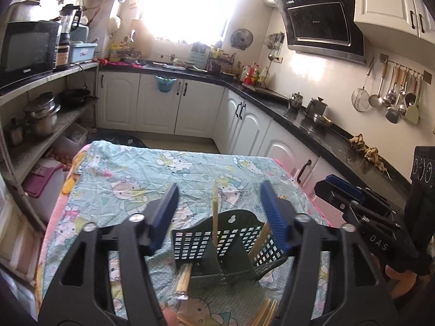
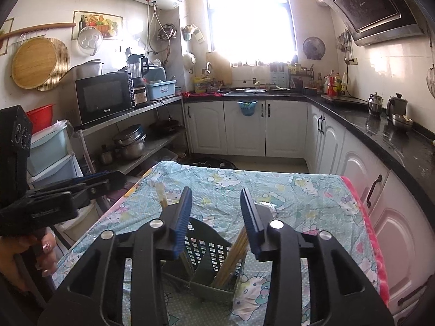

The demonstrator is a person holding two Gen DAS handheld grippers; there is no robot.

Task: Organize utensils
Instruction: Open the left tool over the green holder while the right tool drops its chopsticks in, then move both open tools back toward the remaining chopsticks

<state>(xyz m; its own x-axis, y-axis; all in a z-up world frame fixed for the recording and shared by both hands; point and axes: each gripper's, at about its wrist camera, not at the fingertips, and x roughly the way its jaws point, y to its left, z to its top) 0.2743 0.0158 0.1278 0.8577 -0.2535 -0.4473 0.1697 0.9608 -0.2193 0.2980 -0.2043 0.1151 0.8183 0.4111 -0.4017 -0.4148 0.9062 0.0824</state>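
left gripper (image 1: 217, 206): fingers apart, empty | right gripper (image 2: 214, 206): fingers apart, empty | utensil holder (image 1: 214, 247): dark, slotted, on table (image 1: 130, 171), chopsticks (image 2: 233, 255) standing in its compartments | loose chopsticks (image 1: 267, 313) lie beside

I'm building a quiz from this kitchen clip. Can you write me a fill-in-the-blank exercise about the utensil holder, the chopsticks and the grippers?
1. The dark green utensil holder stands on a cloth printed with cartoon ____.
2. Standing in the holder are wooden ____.
3. The left gripper has its jaws ____, nothing pressed between them.
4. The right gripper hangs above the ____.

Missing words: cats; chopsticks; open; holder
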